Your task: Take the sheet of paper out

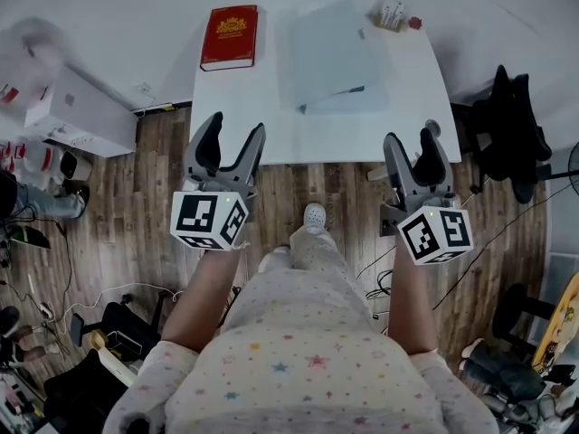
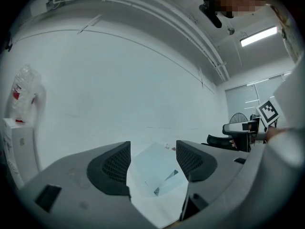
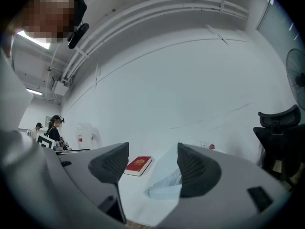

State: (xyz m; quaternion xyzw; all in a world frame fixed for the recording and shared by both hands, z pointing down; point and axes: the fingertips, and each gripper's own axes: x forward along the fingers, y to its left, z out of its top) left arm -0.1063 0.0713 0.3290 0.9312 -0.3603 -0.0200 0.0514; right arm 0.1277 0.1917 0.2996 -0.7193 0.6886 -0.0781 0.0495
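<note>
Both pairs of jaws stand released, spread wide with nothing gripped. The left gripper (image 1: 235,132) and the right gripper (image 1: 412,145) hover off the near edge of the white rectangular bench (image 1: 412,107), above wooden plank floor (image 1: 136,242), and neither touches the bench.

On the bench, a red hardcover book with a gold emblem (image 1: 229,36) lies at 12 o'clock from the left gripper, at the far left corner. A small white packet (image 1: 392,14) and a tiny red thing (image 1: 414,23) sit at the far right corner. A black office chair (image 1: 516,129) stands at 3 o'clock, just beside the bench. A white box-like cabinet (image 1: 81,111) stands at 9 o'clock. The person's white shoe (image 1: 314,215) shows between the grippers. Nothing blocks the way from either gripper to the middle of the bench.

A pale bluish translucent plastic sleeve (image 1: 357,100) lies flat mid-bench, and the sheet of paper (image 1: 326,52) is a lighter layer inside it, hard to tell apart from it. It lies at 1 o'clock from the left gripper and at 11 o'clock from the right. In the left gripper view the sleeve (image 2: 157,173) shows in the gap between the left gripper's (image 2: 152,147) jaws but apart from them. In the right gripper view the sleeve (image 3: 164,187) sits toward the right-hand jaw of the right gripper (image 3: 152,149), with the book (image 3: 138,165) at its 10 o'clock.
</note>
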